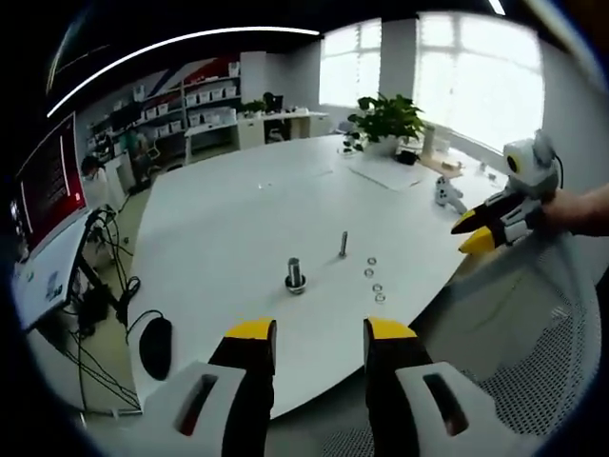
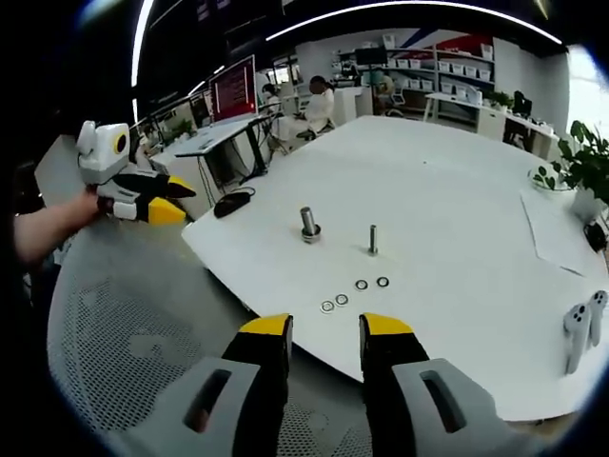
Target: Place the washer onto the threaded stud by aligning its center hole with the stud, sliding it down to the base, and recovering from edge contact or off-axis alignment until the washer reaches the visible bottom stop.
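I am reading no legible text: the red monitor screen [image 1: 46,186] and the wall shelves' boxes [image 1: 205,95] are showing marks too small and blurred to decipher.

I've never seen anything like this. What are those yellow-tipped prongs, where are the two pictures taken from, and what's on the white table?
No robot here: a person holds a hand-held gripper in each hand, each carrying a camera that looks along its two jaws. The left gripper view shows the left hand-held gripper at the bottom; the right gripper view shows the right hand-held gripper. Both stand open and hold nothing. Each appears in the other's view, out at the side. On the white table stand a thin threaded stud and a thicker bolt, with four small washers lying in a row nearby. A potted plant sits farther back.
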A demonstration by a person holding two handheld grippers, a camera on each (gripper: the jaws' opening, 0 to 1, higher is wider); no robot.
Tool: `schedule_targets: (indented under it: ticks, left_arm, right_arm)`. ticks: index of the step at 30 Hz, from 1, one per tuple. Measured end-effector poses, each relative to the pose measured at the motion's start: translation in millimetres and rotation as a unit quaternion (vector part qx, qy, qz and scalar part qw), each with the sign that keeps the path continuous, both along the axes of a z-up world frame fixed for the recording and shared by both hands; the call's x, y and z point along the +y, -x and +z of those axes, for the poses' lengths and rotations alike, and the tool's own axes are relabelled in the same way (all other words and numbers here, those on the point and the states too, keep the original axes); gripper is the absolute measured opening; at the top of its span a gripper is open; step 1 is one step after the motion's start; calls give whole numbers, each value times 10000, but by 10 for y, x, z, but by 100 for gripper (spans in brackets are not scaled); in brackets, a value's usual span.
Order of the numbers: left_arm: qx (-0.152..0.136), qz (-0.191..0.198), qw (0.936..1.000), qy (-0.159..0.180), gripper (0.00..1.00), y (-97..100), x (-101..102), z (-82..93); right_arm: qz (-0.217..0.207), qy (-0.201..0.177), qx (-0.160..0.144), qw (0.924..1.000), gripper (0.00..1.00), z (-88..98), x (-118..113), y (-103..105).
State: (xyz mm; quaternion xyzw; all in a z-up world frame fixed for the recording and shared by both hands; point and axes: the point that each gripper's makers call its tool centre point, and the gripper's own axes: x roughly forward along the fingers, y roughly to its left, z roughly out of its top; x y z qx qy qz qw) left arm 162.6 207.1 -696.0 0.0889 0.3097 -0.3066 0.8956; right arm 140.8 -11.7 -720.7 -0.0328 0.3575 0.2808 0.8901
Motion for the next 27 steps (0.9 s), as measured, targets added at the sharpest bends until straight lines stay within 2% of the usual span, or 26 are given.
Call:
schedule_targets:
  ticks: [6, 17, 21, 22, 24, 27]
  left_arm:
    - [62, -22, 9999, -103, 34, 21, 17, -43]
    - [147, -128, 9996, -193, 33, 59, -1, -83]
    - [211, -165, 9994, -210, 33, 70, -9, -104]
    - [226, -167, 9994, -201, 33, 71, -9, -106]
    - [272, -173, 9993, -182, 33, 72, -3, -119]
    - [307, -172, 9992, -168, 33, 82, -10, -122]
  right_arm:
    - [-19, -80, -88, 9999, 31, 46, 24, -7]
    - [38, -118, -54, 9999, 31, 43, 51, 5]
    - [44, -229, -122, 9997, 34, 81, 70, -5]
    - [96, -379, -226, 9990, 35, 144, 120, -12]
    - [92, -399, -304, 9987, 37, 173, 117, -21]
    - [143, -424, -164, 9989, 37, 132, 142, 1]
